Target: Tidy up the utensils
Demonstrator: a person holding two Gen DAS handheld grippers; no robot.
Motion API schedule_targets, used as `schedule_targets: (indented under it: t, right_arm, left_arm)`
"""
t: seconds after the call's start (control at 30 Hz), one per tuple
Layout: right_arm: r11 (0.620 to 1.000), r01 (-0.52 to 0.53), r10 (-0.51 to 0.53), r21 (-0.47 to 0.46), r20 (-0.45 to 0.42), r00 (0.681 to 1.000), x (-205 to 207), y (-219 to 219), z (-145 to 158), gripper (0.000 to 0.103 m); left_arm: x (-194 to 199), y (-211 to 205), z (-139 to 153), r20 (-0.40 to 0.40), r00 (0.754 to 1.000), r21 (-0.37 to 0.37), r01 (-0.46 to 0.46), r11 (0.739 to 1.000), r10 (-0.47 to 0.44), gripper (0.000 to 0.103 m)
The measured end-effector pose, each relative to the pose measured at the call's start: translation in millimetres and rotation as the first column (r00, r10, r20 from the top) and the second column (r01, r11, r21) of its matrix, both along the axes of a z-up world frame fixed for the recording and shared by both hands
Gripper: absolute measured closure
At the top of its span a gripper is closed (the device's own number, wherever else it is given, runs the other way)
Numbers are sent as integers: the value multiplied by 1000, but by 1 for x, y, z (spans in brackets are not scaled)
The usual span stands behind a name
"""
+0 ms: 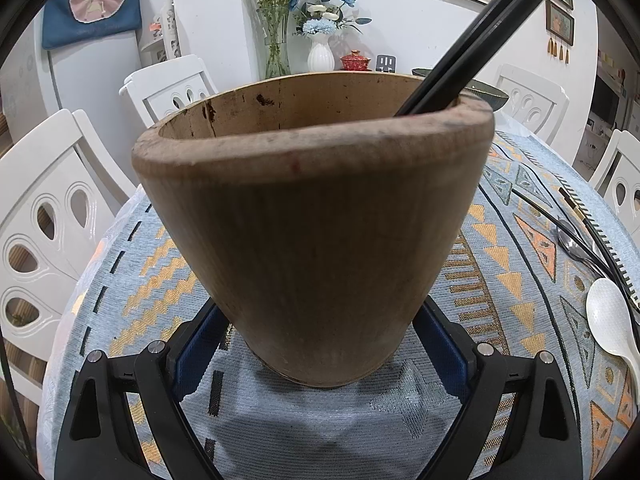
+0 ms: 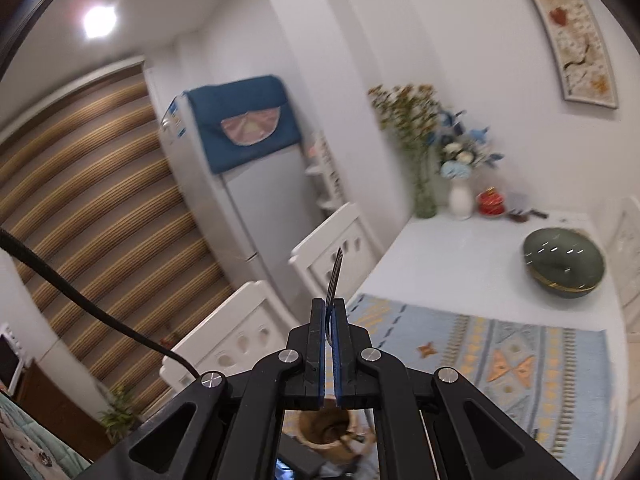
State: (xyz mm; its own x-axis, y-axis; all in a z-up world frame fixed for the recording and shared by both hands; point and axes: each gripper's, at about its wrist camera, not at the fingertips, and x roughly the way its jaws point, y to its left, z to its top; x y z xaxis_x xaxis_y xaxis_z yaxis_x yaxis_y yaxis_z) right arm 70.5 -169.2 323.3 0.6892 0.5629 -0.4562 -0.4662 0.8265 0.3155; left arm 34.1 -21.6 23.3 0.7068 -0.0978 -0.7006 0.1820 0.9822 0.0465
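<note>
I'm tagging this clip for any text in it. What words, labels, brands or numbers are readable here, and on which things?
None can be read.
Blue cloth cover: faint line of stitching or print, too blurred.
Fridge: blue sticker on its upper corner, too blurred.
Small dark stand beside the red lidded pot: white marks, not readable as words.
Framed pictures: artwork only.
Wooden holder, chopsticks, white spoon: no markings.

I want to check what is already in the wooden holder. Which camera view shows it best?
The left wrist view: the wooden holder fills the frame, standing on the tablecloth between the left gripper fingers, with black chopsticks leaning out of it. The right wrist view shows only a blurred glimpse of it from above, below the gripper body.
</note>
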Motion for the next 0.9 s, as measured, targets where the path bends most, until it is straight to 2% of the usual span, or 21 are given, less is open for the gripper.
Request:
schedule_targets:
  t: [0.2, 0.4, 0.53, 0.6, 0.67, 0.73, 0.77, 0.8, 0.83, 0.87, 0.9]
  right_arm:
    - [996, -63, 67, 57, -69, 995, 18, 22, -30, 101]
    - [996, -72, 77, 54, -105, 991, 29, 21, -40, 101]
    - [996, -17, 30, 93, -151, 988, 38, -18, -41, 100]
    - [993, 37, -10, 116, -217, 976, 47, -49, -53, 96]
    - [980, 96, -39, 177, -297, 954, 54, -82, -69, 94]
    - [962, 153, -63, 226, -360, 931, 55, -111, -86, 88]
    - [954, 189, -87, 231, -391, 916, 55, -125, -96, 77]
    - [947, 227, -114, 229, -421, 900, 53, -139, -106, 58]
    - [937, 266, -142, 226, -449, 882, 50, -153, -118, 48]
    - [927, 301, -167, 225, -470, 867, 47, -166, -128, 44]
    - [915, 342, -199, 215, -497, 845, 45, -178, -140, 44]
  left_arm:
    - [0, 1, 0, 1, 1000, -6, -4, 1000, 4, 9]
    - [2, 3, 0, -3, 1000, -7, -2, 1000, 2, 9]
    - [3, 4, 0, -5, 1000, -8, -2, 1000, 2, 9]
    - [3, 3, 0, -4, 1000, -7, -3, 1000, 3, 9]
    - [3, 3, 0, -5, 1000, -7, -3, 1000, 3, 9]
    - [3, 2, 0, -5, 1000, -5, -3, 1000, 3, 9]
    - [3, 2, -1, -5, 1000, -4, -3, 1000, 3, 9]
    - [3, 2, -1, -5, 1000, -3, -3, 1000, 3, 9]
    - [4, 2, -1, -5, 1000, -3, -3, 1000, 3, 9]
    - [4, 2, -1, -5, 1000, -3, -3, 1000, 3, 9]
    - [4, 2, -1, -5, 1000, -2, -3, 1000, 3, 9]
